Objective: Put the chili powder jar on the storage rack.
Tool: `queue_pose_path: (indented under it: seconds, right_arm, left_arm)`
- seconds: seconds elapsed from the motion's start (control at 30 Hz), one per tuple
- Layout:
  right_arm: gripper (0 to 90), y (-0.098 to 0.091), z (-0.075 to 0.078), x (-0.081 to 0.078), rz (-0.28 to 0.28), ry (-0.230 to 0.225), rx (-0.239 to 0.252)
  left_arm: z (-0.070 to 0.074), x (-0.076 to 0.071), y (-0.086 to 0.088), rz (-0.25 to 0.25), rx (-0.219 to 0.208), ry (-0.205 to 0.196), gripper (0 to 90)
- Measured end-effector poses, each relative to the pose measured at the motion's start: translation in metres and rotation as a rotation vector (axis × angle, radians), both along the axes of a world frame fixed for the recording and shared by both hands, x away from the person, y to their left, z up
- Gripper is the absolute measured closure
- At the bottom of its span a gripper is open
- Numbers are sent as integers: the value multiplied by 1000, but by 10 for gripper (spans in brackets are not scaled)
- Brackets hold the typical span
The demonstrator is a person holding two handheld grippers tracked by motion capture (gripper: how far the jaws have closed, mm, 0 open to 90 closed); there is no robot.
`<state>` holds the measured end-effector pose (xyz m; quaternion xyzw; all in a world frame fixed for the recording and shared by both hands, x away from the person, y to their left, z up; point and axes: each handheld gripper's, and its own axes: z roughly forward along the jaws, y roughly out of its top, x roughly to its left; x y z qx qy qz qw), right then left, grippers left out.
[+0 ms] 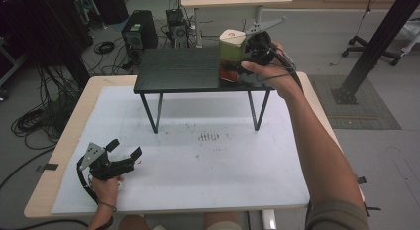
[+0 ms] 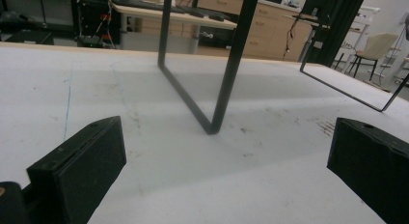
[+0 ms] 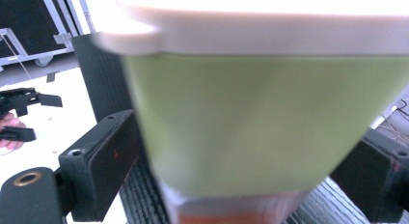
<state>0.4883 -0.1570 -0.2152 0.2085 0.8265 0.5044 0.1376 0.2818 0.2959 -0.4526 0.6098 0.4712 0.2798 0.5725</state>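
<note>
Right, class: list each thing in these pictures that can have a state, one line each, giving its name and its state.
green container: upright on the small black table, white lid on, between the right gripper's jaws.
small black table: standing on the white mat.
right gripper: open, a jaw at each side of the container, pads not pressing.
left gripper: open, holding nothing, low over the white mat.

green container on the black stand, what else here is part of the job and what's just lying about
In the job:
green container with white lid, standing on the stand's right end
black stand on the table
right gripper, jaws either side of the container, not pressing on it

Lying about:
left gripper, open, resting low over the white mat
computer tower and cables on the floor
</note>
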Motion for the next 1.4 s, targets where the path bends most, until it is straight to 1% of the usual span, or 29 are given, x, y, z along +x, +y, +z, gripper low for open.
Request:
queue_pose_path:
  seconds: [0.03,0.13,0.17,0.23,0.27,0.3,0.4,0.47,0.53,0.6,0.73,0.8,0.9,1.1,1.2,1.4]
  right_arm:
    - [92,0,0,0,0,0,0]
    - [87,-6,3,-7,-12,-7,-8]
    - [92,-7,3,-10,-13,-15,-4]
    - [94,-9,3,-12,-15,-16,-1]
    - [96,-13,2,-17,-20,-19,5]
    - [96,-13,2,-17,-20,-19,5]
    - [97,-21,0,-24,-35,-19,5]
    - [99,-25,-1,-29,-38,-18,16]
    - [100,-30,-1,-35,-47,-22,8]
    - [103,-34,-2,-40,-52,-21,20]
    - [103,-44,-6,-52,-67,-30,24]
    - [103,-50,-10,-61,-69,-34,36]
    - [104,-55,-16,-73,-65,-35,39]
    - [104,-62,-30,-99,-58,-36,52]
    - [103,-63,-40,-113,-53,-39,43]
    - [102,-66,-57,-130,-53,-24,32]
  left_arm:
    - [0,0,0,0,0,0,2]
    - [0,0,0,0,0,1,2]
    - [0,0,0,0,1,1,2]
    - [0,0,0,-2,6,2,2]
    - [0,0,0,-2,7,3,2]
    - [0,0,0,-2,8,4,2]
    - [0,0,-1,-3,13,4,2]
    - [0,0,-1,-1,6,4,2]
    - [0,0,-1,-3,13,7,2]
    - [0,0,-1,-3,12,6,2]
    - [0,0,-2,-4,16,6,2]
    - [0,0,-2,-6,16,4,2]
    - [0,0,-2,-7,15,3,2]
    - [0,0,-2,-10,14,4,2]
    - [0,0,-2,-7,11,0,2]
    - [0,0,-2,-11,15,2,2]
